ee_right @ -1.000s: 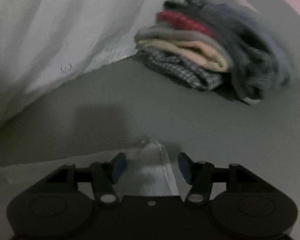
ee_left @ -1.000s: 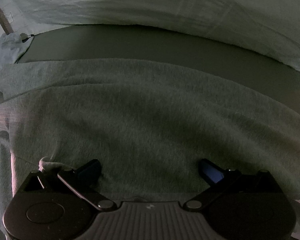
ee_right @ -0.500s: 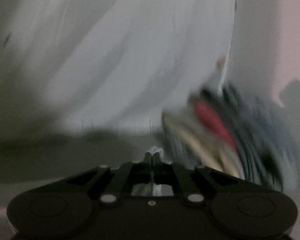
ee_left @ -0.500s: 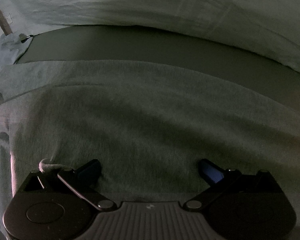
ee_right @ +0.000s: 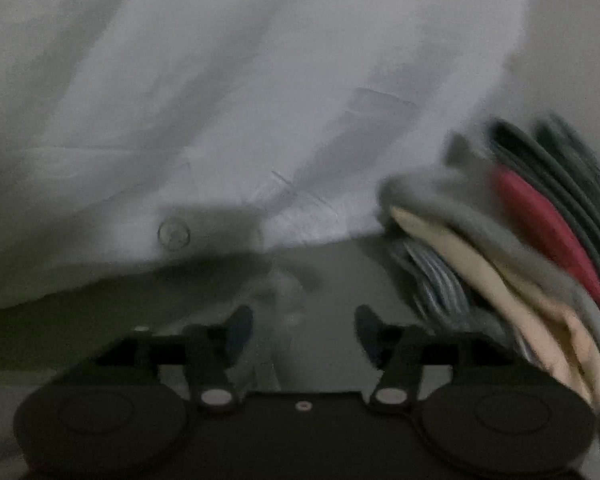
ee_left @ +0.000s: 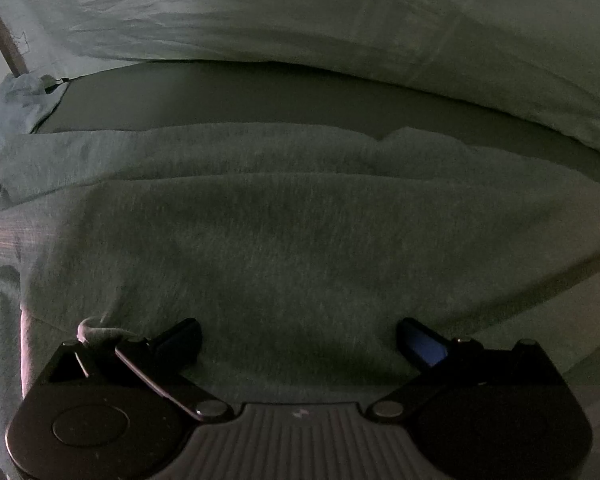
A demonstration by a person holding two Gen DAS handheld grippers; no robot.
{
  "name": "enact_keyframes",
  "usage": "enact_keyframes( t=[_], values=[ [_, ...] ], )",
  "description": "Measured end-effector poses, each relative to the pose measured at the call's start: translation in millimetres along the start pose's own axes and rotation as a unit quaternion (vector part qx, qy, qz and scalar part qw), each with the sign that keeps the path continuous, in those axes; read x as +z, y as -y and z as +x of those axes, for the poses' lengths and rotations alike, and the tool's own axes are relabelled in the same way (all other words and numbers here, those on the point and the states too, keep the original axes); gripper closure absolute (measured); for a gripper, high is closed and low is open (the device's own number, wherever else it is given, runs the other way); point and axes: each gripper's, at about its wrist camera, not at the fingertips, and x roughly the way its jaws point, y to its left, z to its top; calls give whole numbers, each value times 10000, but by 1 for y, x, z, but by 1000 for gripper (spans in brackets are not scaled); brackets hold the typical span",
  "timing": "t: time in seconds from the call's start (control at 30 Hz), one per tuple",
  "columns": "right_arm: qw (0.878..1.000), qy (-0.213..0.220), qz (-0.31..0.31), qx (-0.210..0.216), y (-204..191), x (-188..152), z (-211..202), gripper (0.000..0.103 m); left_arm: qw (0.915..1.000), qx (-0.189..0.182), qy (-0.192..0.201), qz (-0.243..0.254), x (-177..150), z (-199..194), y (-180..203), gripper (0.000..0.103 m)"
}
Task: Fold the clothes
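- My left tongs [ee_left: 299, 338] are spread wide and rest low over the grey garment [ee_left: 300, 232], which fills the middle and lower part of the left wrist view. Nothing is clamped between the fingers, though cloth lies under them.
- The grey garment lies spread on the dark bed surface [ee_left: 260, 96], with long creases across its upper part and a rumpled bit at the far left edge. I judge it is laid out but not yet folded.
- A pale bedsheet [ee_left: 300, 12] with a small printed motif runs along the top of that view, beyond the garment.
- My right tongs [ee_right: 304, 330] are released, fingers apart. A blurred bit of pale cloth [ee_right: 276, 300] sits between them near the left finger; I cannot tell whether it touches either one.
- At the right edge of the right wrist view is a stack of folded clothes [ee_right: 520, 248]: checked, cream, grey, red and dark layers, blurred by motion.
- My judgement: several pieces are done and stacked, while the grey garment remains, so the task is well along but unfinished.
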Motion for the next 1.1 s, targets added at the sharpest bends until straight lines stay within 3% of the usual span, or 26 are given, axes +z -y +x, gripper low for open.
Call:
enact_keyframes(
  t=[0.17, 0.23, 0.33, 0.43, 0.53, 0.7, 0.9, 1.1],
  values=[
    [9982, -395, 277, -361, 40, -75, -87, 30, 9997, -27, -228, -62, 3, -3, -2, 0],
    [9950, -515, 453, -722, 55, -106, -124, 28, 9989, -197, -356, -229, 4, -8, -11, 0],
    [9886, -843, 900, -868, 75, -151, -167, 28, 9965, -504, -248, -625, -2, -33, -36, 1],
    [9791, -1147, 1361, -983, 89, -195, -208, 28, 9979, -344, -5, -548, -16, -66, -61, 1],
    [9728, -1168, 1779, -913, 88, -226, -233, 27, 9994, 45, 163, -311, -39, -99, -88, 1],
    [9698, -1211, 1914, -904, 72, -244, -246, 27, 9980, 572, 138, -230, -85, -135, -139, 1],
    [9716, -1296, 1672, -1063, 53, -247, -237, 27, 9870, 719, -75, -1433, -126, -138, -203, 1],
    [9697, -1336, 1711, -1123, 53, -248, -232, 27, 9729, 764, 21, -2180, -128, -114, -236, 1]
  ],
)
